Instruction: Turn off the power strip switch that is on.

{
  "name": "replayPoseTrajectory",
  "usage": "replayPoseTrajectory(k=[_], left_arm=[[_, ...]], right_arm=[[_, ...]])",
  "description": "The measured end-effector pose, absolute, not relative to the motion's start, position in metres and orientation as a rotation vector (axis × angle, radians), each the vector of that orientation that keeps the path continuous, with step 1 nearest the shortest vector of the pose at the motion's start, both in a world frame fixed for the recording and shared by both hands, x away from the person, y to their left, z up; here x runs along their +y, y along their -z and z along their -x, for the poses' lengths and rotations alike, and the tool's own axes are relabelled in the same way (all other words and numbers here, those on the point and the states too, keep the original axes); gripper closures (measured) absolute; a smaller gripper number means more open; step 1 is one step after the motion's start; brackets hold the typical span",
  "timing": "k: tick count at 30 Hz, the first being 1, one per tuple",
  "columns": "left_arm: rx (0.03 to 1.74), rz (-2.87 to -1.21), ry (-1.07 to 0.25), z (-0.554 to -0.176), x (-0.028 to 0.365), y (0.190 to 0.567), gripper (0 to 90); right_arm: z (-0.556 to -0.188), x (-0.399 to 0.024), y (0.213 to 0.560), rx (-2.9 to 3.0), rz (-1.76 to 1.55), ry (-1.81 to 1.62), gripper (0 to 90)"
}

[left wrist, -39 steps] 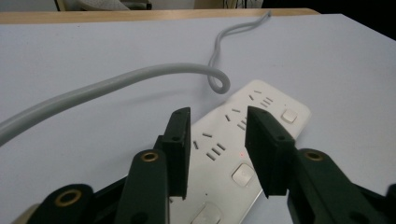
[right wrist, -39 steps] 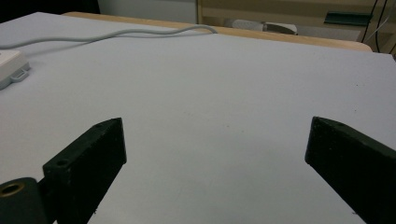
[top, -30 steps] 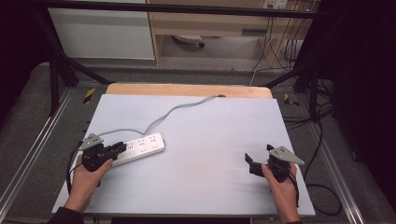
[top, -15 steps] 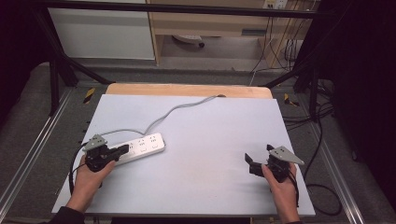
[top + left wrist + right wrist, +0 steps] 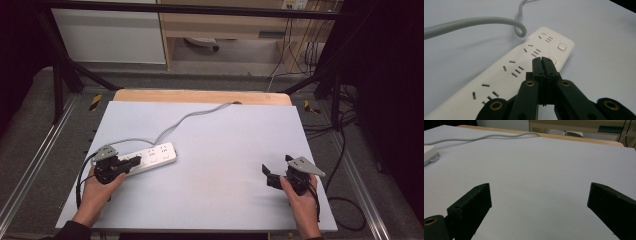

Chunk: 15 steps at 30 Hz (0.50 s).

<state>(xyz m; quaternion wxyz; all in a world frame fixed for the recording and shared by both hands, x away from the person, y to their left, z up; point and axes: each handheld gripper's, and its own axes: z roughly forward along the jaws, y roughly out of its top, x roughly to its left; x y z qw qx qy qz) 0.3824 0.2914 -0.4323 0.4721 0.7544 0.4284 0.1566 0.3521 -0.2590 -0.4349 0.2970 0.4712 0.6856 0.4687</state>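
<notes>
Light falls from above onto the pale table, which is evenly bright in the high view, while the floor and the room around it sink into near black at both sides. That view is soft and a little grainy. In the left gripper view the white power strip is well lit, its cable casting a faint soft shadow; the black jaws close to the lens are blurred. In the right gripper view the near jaws are dark and fuzzy, and the far shelf is out of focus
</notes>
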Motion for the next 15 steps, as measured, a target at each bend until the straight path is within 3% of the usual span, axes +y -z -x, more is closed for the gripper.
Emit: replayPoseTrajectory(k=[15], left_arm=[[1.049, -1.887, -0.386, -0.3851, 0.2889, 0.4363, 90.0]], right_arm=[[-0.3523, -0.2589, 0.4353, 1.825, -1.247, -1.242, 5.7]])
